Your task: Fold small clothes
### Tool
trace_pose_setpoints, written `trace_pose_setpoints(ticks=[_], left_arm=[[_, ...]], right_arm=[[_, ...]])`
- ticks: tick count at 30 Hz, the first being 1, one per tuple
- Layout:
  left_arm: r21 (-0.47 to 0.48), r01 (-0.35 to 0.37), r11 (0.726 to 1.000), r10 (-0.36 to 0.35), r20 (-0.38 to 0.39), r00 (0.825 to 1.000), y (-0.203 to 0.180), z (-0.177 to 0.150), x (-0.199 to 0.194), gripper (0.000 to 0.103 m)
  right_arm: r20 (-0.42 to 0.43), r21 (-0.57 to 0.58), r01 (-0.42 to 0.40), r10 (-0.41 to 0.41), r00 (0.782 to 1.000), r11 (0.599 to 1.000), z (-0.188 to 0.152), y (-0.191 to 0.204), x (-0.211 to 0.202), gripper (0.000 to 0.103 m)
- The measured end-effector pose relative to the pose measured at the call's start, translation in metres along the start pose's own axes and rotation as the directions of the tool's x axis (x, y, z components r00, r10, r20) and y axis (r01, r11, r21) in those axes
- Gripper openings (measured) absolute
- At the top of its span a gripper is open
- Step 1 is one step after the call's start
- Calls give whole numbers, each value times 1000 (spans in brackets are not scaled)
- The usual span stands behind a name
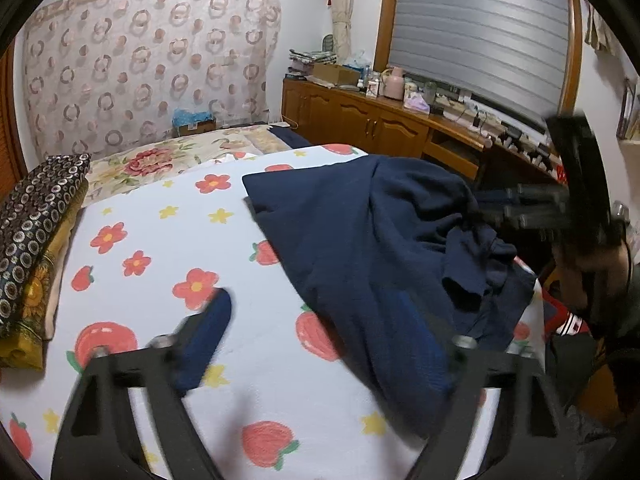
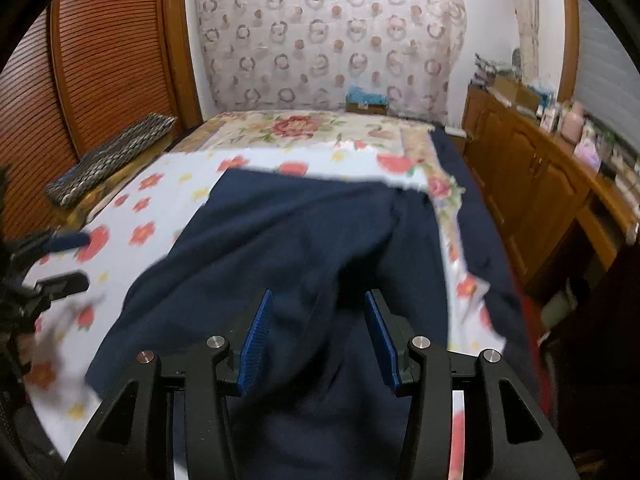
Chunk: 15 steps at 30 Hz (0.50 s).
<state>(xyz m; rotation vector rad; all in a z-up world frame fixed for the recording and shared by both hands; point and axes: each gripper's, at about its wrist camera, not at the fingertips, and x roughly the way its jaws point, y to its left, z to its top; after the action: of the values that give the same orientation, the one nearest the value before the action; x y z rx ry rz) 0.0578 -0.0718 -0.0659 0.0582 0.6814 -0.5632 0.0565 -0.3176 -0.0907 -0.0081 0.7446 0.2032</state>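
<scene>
A navy blue garment point(image 1: 360, 240) lies rumpled on the white fruit-and-flower sheet point(image 1: 160, 240), spread toward the bed's right edge. My left gripper point(image 1: 320, 312) is open over the sheet; its left finger is beside the cloth and its right finger blurs against the cloth's near edge. My right gripper point(image 2: 318, 328) is open with blue pads, just above the garment point(image 2: 280, 240), with the cloth between and below the fingers. It shows blurred at the right of the left wrist view point(image 1: 576, 208). The left gripper point(image 2: 60, 264) shows at the left edge of the right wrist view.
Folded patterned fabrics point(image 1: 36, 240) are stacked on the bed's left side. A floral quilt point(image 2: 296, 128) covers the far bed. A wooden cabinet point(image 1: 360, 116) with clutter runs along the right. A slatted wooden door point(image 2: 100, 60) stands at left.
</scene>
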Motion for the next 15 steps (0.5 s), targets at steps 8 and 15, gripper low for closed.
trace_pose_setpoints(ticks=[8, 15], left_arm=[[-4, -11, 1000, 11, -3, 1000, -5, -1, 3, 86], [13, -1, 1000, 1, -18, 1000, -13, -5, 4, 86]], right_arm=[[-38, 15, -26, 27, 999, 1000, -15, -6, 8, 45], [34, 27, -76, 75, 997, 997, -14, -11, -13, 3]])
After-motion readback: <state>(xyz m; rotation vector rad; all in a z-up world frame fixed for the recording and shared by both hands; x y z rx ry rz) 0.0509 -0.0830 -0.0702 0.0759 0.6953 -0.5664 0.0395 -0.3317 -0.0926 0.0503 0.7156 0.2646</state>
